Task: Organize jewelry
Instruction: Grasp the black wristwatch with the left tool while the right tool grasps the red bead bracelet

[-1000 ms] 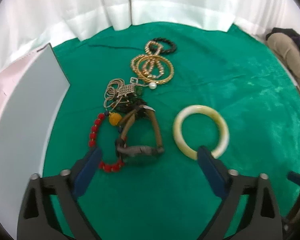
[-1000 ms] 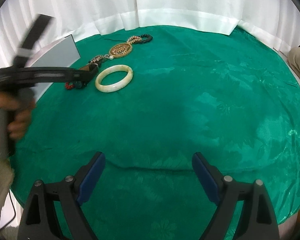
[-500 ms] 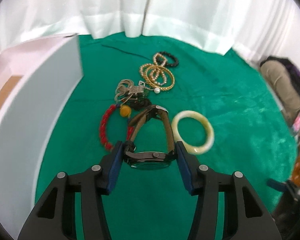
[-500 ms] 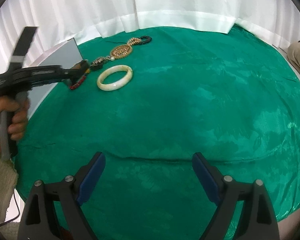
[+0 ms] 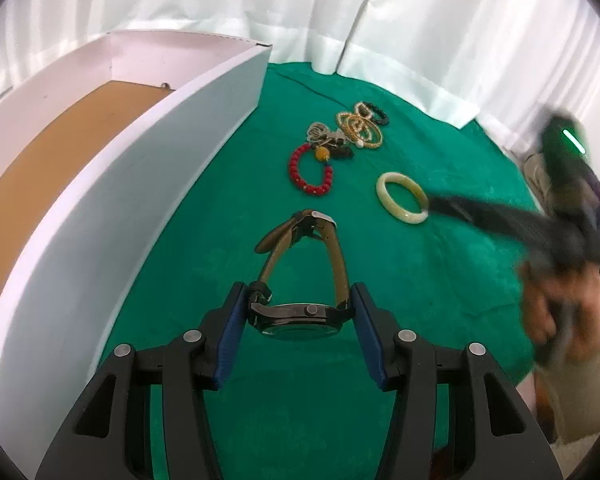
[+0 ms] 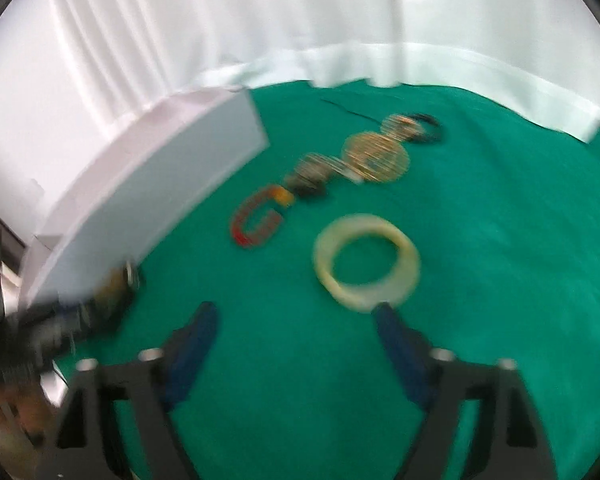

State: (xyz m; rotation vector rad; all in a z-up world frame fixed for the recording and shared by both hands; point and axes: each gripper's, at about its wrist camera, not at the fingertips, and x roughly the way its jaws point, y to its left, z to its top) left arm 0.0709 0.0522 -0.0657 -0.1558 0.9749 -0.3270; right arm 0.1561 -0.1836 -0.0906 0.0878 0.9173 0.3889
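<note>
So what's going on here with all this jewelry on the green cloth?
A person is sorting jewelry with two handheld grippers. The left gripper is clamped on a brown-strapped wristwatch, lifted beside an open white box. The right gripper is closing, nothing between its fingers yet, just short of a pale bangle. A red bead bracelet, gold bangles and a black bead bracelet lie on the green cloth.

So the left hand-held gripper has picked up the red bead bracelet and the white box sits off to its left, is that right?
Not quite. The left hand-held gripper is clamped on the wristwatch, not the red bead bracelet, which lies on the green cloth. The white box is to its left, as the left wrist view shows.
</note>
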